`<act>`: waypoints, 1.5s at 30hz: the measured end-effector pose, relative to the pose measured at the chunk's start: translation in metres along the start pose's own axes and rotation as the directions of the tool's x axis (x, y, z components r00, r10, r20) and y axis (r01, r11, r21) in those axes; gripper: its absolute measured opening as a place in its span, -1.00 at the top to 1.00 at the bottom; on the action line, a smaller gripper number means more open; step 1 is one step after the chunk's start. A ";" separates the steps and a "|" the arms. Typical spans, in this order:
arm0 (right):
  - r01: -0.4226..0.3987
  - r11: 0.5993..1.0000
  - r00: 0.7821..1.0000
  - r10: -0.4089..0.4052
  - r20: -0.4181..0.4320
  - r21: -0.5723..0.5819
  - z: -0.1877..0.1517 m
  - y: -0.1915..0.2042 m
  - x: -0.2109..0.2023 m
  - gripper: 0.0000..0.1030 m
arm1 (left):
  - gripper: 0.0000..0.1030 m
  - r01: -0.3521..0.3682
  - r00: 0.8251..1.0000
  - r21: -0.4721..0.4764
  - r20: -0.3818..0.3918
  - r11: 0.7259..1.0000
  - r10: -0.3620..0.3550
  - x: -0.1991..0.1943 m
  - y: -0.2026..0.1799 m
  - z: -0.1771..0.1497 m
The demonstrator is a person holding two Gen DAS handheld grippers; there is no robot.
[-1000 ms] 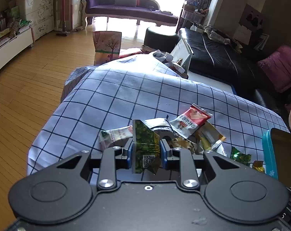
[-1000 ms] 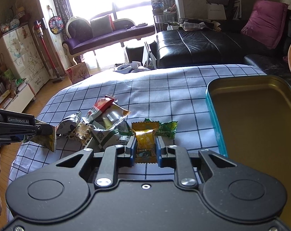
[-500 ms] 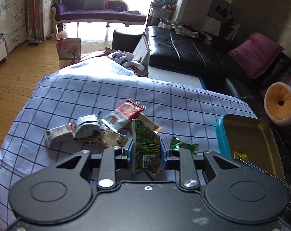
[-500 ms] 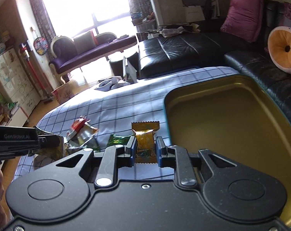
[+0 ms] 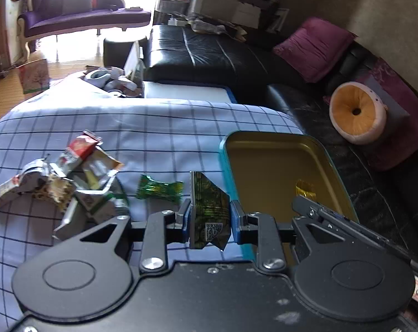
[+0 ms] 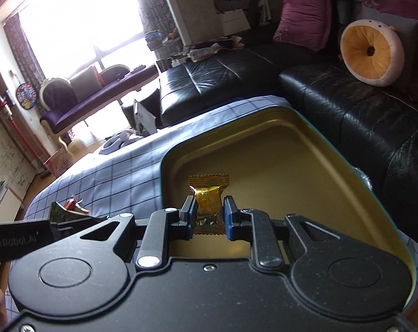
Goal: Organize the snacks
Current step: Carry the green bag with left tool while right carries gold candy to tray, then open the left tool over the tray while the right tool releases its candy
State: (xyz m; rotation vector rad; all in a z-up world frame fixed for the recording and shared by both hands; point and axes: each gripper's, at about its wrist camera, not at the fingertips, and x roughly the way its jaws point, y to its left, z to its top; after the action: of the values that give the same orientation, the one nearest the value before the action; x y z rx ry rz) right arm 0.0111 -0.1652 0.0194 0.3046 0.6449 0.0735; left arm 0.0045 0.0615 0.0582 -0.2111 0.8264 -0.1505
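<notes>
My left gripper [image 5: 210,217] pinches a green packet [image 5: 208,207], its label hard to read. My right gripper [image 6: 209,215] clamps a yellow candy [image 6: 209,199] over the tin [image 6: 264,149], whose near edge is hidden.

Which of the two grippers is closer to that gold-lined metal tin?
The right. The right gripper holds a yellow candy over the tin. The left gripper, gripping a green packet, is beside the tin's rim, above the checked cloth.

Both tools carried their packets from the snack pile [image 5: 70,182] to the tin [image 5: 328,160].
</notes>
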 end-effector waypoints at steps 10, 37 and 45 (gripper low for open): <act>0.037 0.997 0.999 -0.039 0.028 0.065 0.010 -0.032 -0.003 0.44 | 0.49 0.077 0.995 0.070 -0.074 0.995 -0.072 0.014 -0.037 -0.013; -0.012 0.999 1.000 0.011 0.028 0.032 0.016 -0.043 -0.007 0.27 | 0.47 0.177 0.976 0.147 -0.152 0.973 -0.155 0.019 -0.074 -0.032; -0.014 0.999 1.000 0.013 0.022 0.030 0.017 -0.042 -0.007 0.27 | 0.46 0.165 0.978 0.149 -0.156 0.975 -0.142 0.018 -0.075 -0.032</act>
State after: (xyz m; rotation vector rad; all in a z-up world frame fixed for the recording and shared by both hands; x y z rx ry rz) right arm 0.0145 -0.2104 0.0240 0.3387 0.6231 0.0730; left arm -0.0108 -0.0190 0.0429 -0.1124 0.9374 -0.3806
